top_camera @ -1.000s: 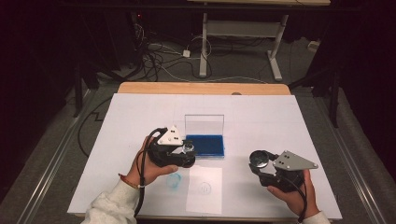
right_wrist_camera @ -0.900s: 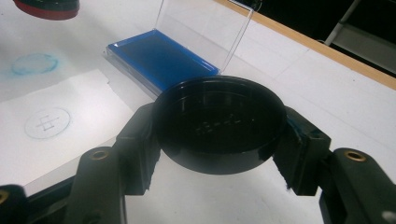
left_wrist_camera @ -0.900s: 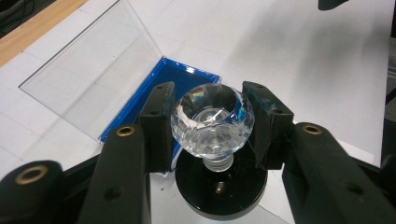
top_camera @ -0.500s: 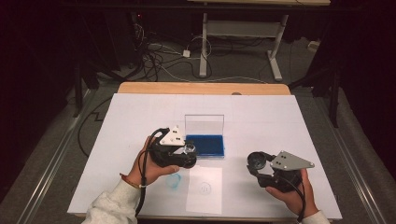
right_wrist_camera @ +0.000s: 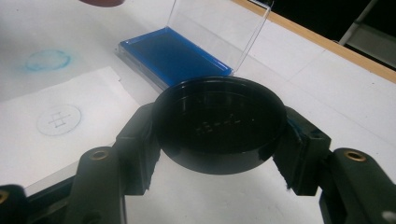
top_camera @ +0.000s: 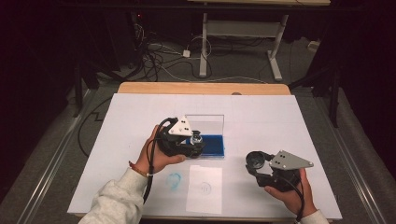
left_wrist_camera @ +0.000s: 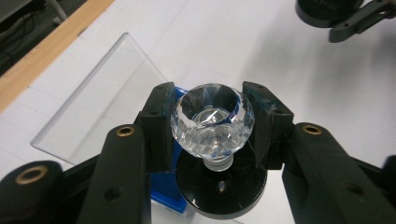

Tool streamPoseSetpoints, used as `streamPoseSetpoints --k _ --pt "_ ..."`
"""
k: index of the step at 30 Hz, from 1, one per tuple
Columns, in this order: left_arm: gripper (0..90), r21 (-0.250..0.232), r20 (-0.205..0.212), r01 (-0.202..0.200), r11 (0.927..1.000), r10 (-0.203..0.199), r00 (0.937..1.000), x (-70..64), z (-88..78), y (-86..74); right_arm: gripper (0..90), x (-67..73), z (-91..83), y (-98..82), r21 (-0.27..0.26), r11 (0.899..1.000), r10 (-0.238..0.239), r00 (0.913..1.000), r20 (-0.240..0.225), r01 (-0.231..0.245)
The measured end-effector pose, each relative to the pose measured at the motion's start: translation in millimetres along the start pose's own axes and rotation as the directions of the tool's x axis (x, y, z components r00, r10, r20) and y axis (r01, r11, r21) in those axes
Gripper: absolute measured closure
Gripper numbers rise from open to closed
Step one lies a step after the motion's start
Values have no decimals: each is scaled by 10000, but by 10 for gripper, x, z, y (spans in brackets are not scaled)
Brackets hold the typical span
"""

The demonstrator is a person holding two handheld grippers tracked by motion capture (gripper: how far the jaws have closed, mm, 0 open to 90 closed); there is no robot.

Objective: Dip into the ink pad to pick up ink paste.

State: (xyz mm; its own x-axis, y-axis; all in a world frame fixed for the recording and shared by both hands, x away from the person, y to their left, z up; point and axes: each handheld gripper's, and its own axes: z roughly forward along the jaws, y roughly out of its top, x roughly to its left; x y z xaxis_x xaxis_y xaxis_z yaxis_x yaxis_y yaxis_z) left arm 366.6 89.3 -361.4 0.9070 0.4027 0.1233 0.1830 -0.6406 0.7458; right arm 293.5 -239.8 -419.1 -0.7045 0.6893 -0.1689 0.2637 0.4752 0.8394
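Your left tongs clamp the crystal-knobbed stamp right above the blue ink pad; your right tongs grip its black cap, well apart, beside the paper.

You get an evenly lit white surface in the high view, while the room around it falls nearly black. That view is soft and grainy. Both gripper views are sharper, with bright glints on the crystal knob and blur toward the lower corners.
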Motion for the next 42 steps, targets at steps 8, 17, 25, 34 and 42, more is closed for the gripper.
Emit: streamPoseSetpoints --k 8,17,25,34,42 --pt "548 -41 59 102 9999 -102 9999 148 174 137 388 5 7 -6 21 10000 7 10000 -47 -7" --pt "548 161 -139 438 9989 -435 9990 318 409 114 388 10 35 -21 126 9999 -28 9999 -121 29" --pt "548 432 -271 791 9959 -780 9966 393 643 -33 388 32 63 -31 296 9994 -163 9997 -163 167" --pt "548 789 -472 1109 9907 -1074 9931 384 822 -210 388 56 91 -37 500 9983 -279 9995 -173 288" --pt "548 496 -507 1296 9903 -1271 9906 377 813 -283 387 75 108 -39 658 9968 -438 9987 -258 455"
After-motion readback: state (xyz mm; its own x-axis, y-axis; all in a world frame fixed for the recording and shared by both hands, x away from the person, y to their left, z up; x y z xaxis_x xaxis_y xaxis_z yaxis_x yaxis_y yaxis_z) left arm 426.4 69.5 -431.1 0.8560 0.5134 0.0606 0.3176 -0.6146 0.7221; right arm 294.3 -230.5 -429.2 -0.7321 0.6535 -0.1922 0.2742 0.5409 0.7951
